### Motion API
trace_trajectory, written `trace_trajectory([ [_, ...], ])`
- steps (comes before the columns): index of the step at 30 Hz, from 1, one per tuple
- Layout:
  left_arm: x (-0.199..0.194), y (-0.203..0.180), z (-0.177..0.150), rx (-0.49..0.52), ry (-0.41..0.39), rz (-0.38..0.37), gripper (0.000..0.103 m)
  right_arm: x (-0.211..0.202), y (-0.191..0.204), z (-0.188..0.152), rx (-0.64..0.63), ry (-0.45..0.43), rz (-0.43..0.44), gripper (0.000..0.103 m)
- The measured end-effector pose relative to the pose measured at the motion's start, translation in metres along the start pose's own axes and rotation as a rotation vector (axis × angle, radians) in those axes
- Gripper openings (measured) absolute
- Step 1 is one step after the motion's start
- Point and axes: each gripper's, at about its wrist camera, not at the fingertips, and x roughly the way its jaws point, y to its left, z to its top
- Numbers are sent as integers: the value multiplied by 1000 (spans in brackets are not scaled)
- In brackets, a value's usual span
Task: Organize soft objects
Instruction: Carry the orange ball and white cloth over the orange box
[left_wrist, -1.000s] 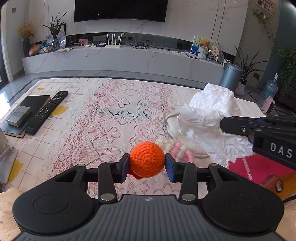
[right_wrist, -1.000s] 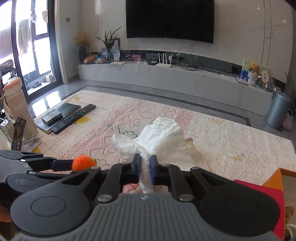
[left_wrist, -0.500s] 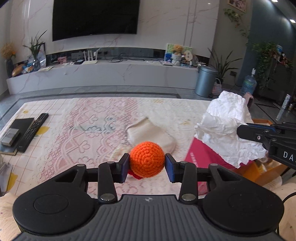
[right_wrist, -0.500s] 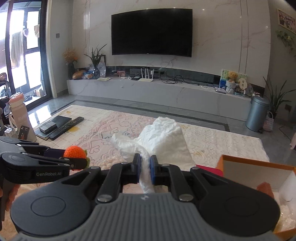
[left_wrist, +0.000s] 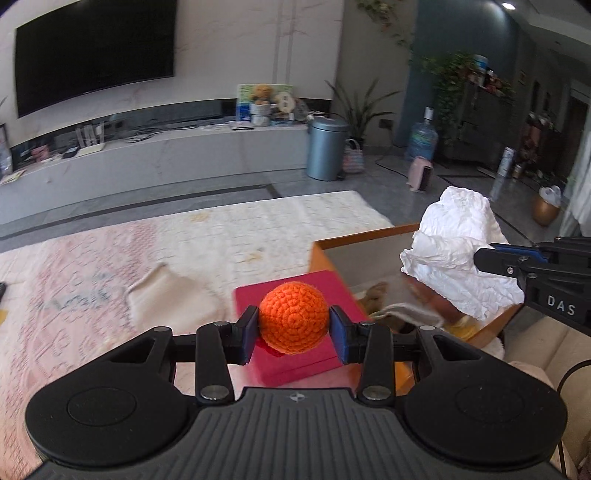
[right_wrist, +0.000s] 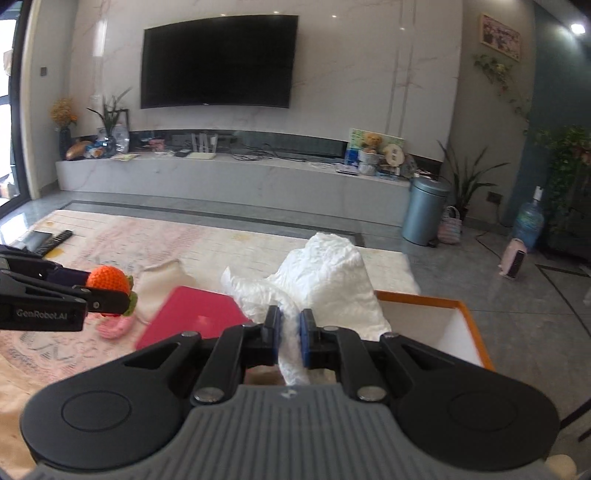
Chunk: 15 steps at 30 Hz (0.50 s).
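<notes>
The left gripper has its two fingers squeezed on the sides of an orange yarn ball, so the round ball cannot roll away. The ball hangs in the air just beside the orange box, over the pink lid that lies next to the box.

The right gripper has its fingers almost shut — they pinch a thin fold of a white crumpled cloth. The rest of the cloth puffs up above the box. I think both soft things are held near the box so they can be dropped in. Some soft things seem to lie inside it already — they are too blurry to name.
</notes>
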Motion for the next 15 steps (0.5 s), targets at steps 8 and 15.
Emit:
trace_trajectory([
  [8, 59, -46, 25, 82, 60, -141, 46, 28, -65, -7, 109, 65, -66, 9],
  [15, 113, -78, 25, 223, 133, -149, 46, 74, -94, -15, 202, 160, -43, 9],
])
